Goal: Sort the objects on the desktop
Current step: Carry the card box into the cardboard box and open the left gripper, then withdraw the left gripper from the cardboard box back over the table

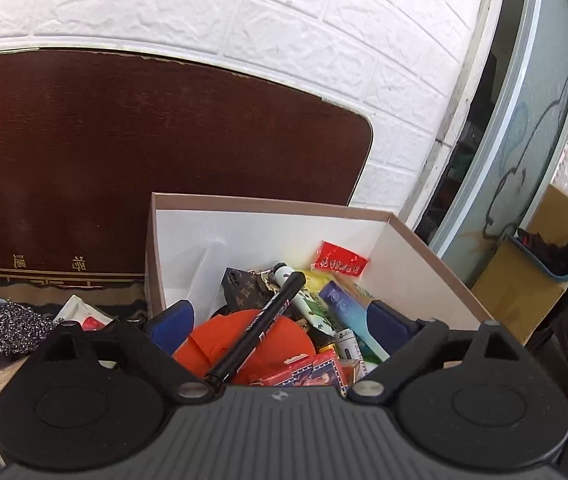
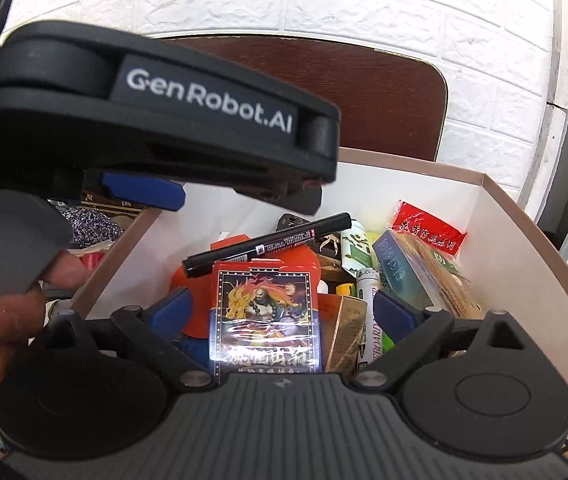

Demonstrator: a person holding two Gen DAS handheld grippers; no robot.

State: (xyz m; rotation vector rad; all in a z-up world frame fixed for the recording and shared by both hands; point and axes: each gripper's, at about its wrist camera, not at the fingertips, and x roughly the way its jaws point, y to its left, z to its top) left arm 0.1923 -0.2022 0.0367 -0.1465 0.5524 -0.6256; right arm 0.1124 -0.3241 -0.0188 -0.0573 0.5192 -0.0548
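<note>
Both grippers, the left gripper [image 1: 284,322] and the right gripper [image 2: 284,308], hang spread wide with nothing pinched, over the cardboard box [image 1: 435,264]. Just beyond their fingertips a black marker [image 1: 260,326] lies loose across an orange object [image 1: 291,340] and a card pack [image 2: 266,312], amid other clutter inside the box.

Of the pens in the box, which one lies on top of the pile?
The black marker: it rests slantwise across the orange item with nothing over it. The white markers are wedged lower among the packets.
</note>
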